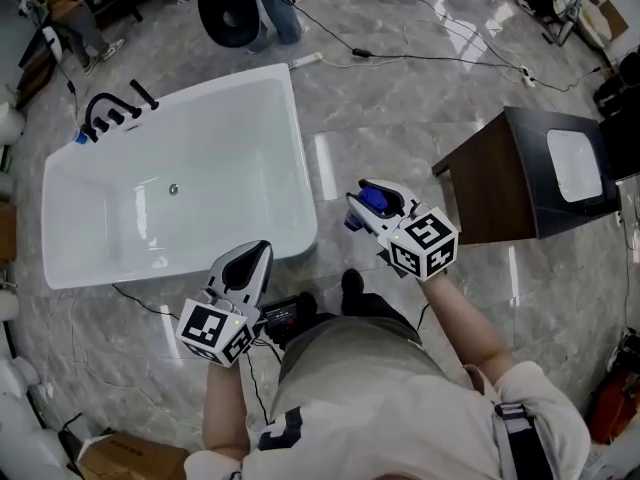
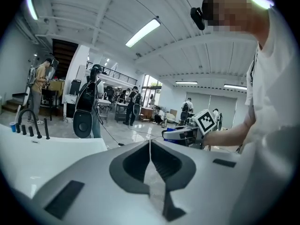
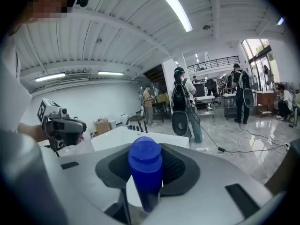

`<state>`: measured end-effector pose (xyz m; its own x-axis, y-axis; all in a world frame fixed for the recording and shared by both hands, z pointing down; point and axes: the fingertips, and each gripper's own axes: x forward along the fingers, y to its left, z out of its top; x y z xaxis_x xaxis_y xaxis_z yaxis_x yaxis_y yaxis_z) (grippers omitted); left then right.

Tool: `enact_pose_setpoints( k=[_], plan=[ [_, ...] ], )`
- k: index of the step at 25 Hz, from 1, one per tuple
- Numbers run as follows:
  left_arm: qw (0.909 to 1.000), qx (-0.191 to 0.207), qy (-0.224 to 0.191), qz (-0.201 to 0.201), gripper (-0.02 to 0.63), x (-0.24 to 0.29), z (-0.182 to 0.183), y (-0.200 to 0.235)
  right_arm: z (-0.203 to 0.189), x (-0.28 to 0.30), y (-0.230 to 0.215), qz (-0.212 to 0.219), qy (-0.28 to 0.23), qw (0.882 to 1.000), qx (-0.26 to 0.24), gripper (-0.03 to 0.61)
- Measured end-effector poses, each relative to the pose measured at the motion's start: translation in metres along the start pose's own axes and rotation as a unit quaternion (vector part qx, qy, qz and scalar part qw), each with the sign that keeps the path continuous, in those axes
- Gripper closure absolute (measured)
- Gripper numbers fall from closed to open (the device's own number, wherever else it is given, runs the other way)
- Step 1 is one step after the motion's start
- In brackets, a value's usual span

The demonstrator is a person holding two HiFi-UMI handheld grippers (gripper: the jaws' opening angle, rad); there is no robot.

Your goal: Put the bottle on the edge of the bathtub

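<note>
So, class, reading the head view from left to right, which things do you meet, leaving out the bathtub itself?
black tap fittings → left gripper → blue bottle → dark wooden side table

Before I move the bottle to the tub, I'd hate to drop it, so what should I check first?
1. Grip: the right gripper is closed on the blue bottle below its cap. Ok.
2. Cap on the bottle: ok.
3. Left gripper shut with nothing in it, free to help. Ok.
4. Landing spot: the bathtub has a bare rim on the side nearest the bottle, and the black faucet sits at the far end. Ok.
5. Bottle over the rim: not ok. It hangs over the floor beside the tub.
6. Rim dry or level enough: cannot tell.
</note>
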<state>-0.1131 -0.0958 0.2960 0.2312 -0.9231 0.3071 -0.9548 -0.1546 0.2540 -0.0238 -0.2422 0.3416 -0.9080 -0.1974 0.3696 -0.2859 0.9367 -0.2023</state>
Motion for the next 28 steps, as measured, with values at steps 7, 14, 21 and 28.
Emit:
enact_pose_setpoints(
  k=[7,14,21,28],
  plan=[
    [0.9974,0.016,0.014,0.069,0.551,0.015,-0.005,0.025,-0.006,0.034,-0.034,0.019,0.023,0.999,-0.011,0.433],
    [0.9913,0.037,0.046,0.118,0.551,0.047,-0.026,0.056,-0.023,0.078,-0.071,0.036,0.041,0.998,-0.023,0.433],
    [0.9873,0.049,0.077,0.130,0.552,0.064,-0.059,0.113,-0.057,0.139,-0.096,0.008,0.055,0.998,-0.009,0.434],
    [0.9914,0.030,0.099,0.080,0.551,0.111,-0.091,0.184,-0.096,0.210,-0.119,-0.043,0.080,0.996,0.006,0.434]
  ],
)
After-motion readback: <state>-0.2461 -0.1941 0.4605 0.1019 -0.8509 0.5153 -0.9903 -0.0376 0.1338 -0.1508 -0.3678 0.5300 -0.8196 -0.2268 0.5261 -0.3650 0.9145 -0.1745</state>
